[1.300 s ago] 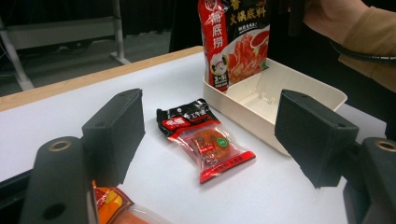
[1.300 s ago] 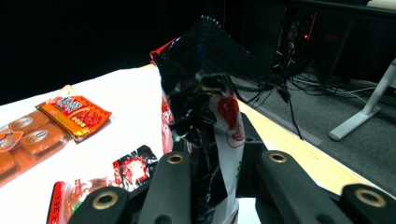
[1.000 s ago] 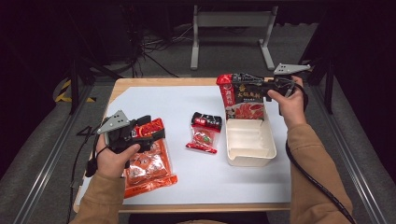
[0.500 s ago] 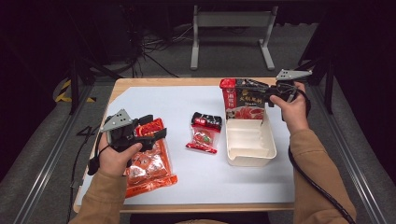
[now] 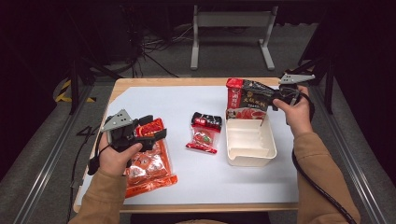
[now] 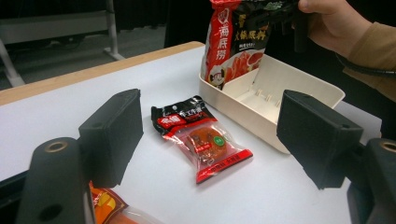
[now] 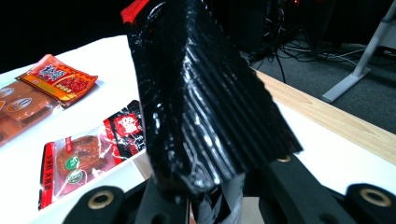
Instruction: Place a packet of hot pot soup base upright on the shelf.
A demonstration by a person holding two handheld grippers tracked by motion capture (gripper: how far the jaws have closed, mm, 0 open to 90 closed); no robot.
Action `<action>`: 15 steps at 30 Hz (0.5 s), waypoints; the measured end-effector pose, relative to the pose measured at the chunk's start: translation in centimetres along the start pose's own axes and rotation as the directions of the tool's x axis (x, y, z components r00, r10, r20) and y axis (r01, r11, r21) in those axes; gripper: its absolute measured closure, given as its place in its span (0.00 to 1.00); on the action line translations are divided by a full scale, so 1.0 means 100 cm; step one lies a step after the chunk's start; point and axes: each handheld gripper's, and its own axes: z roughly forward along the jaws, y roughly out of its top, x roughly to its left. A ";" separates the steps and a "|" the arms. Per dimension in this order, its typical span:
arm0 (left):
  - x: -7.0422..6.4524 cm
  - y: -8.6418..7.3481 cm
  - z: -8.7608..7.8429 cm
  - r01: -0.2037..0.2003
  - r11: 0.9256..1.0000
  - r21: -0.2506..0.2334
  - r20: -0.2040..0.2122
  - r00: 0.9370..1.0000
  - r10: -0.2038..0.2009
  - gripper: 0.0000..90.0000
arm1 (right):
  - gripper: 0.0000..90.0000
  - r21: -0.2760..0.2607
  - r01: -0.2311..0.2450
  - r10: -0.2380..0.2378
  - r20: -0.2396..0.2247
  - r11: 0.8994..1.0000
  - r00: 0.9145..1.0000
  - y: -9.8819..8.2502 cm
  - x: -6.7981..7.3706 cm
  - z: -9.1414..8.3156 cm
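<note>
- Pouch [image 5: 246, 99], black and red, hangs upright from the right tongs [image 5: 271, 95], which are pressed together on its upper edge; its lower end dips into the far end of the tray [image 5: 252, 156].
- In the right gripper view the pouch [image 7: 205, 107] rises from between the 2 black jaws, its black back creased and glossy.
- In the left gripper view the pouch [image 6: 236, 44] shows its red front with a picture of food, standing at the far end of the tray [image 6: 308, 84], with the right hand [image 6: 334, 21] above it.
- The tray is cream, shallow and rectangular, and sits on the right half of the white surface [image 5: 154, 100].
- The left tongs [image 5: 152, 131] are spread, with nothing between the jaws; they hover over the far end of an orange packet [image 5: 149, 163] that lies flat near the left front of the surface.
- The left hand [image 5: 116, 154] grips the tool from behind, a grey plate on top of it.
- A small sachet [image 5: 204, 133], red with a black top, lies flat in the middle of the surface, just beside the tray and apart from the orange packet.
- In the left gripper view the sachet [image 6: 201, 137] lies between the 2 spread jaws but farther off, untouched.
</note>
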 end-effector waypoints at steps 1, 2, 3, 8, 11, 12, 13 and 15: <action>0.000 0.000 0.000 -0.002 1.000 0.003 -0.003 1.000 0.002 0.26 | 0.86 0.001 -0.001 0.001 0.002 1.000 1.000 0.000 0.000 0.000; 0.000 -0.001 0.001 -0.006 1.000 0.008 -0.009 1.000 0.006 0.26 | 0.86 -0.001 -0.001 0.001 0.002 1.000 1.000 0.000 0.000 0.000; 0.000 -0.001 0.001 -0.012 1.000 0.012 -0.008 1.000 0.012 0.25 | 0.85 0.000 -0.002 0.002 0.004 1.000 1.000 0.000 0.000 0.000; 0.003 -0.002 0.001 -0.006 1.000 0.019 -0.013 1.000 0.007 0.24 | 0.79 -0.009 -0.040 0.040 0.011 0.999 0.999 -0.002 0.001 -0.001; 0.005 -0.003 0.001 -0.010 1.000 0.023 -0.013 1.000 0.010 0.24 | 0.75 -0.015 -0.046 0.046 0.017 0.999 0.999 -0.003 0.002 -0.003; 0.006 -0.004 0.001 -0.012 1.000 0.023 -0.010 1.000 0.012 0.25 | 0.73 -0.015 -0.048 0.048 0.020 0.999 0.999 -0.003 0.003 -0.004; 0.007 -0.004 0.001 -0.010 1.000 0.025 -0.007 1.000 0.011 0.25 | 0.68 -0.010 -0.060 0.060 0.030 0.998 0.998 -0.003 0.004 -0.006; 0.008 -0.005 0.002 -0.012 1.000 0.024 -0.008 1.000 0.013 0.25 | 0.61 0.003 -0.074 0.074 0.053 0.997 0.996 -0.002 0.006 -0.010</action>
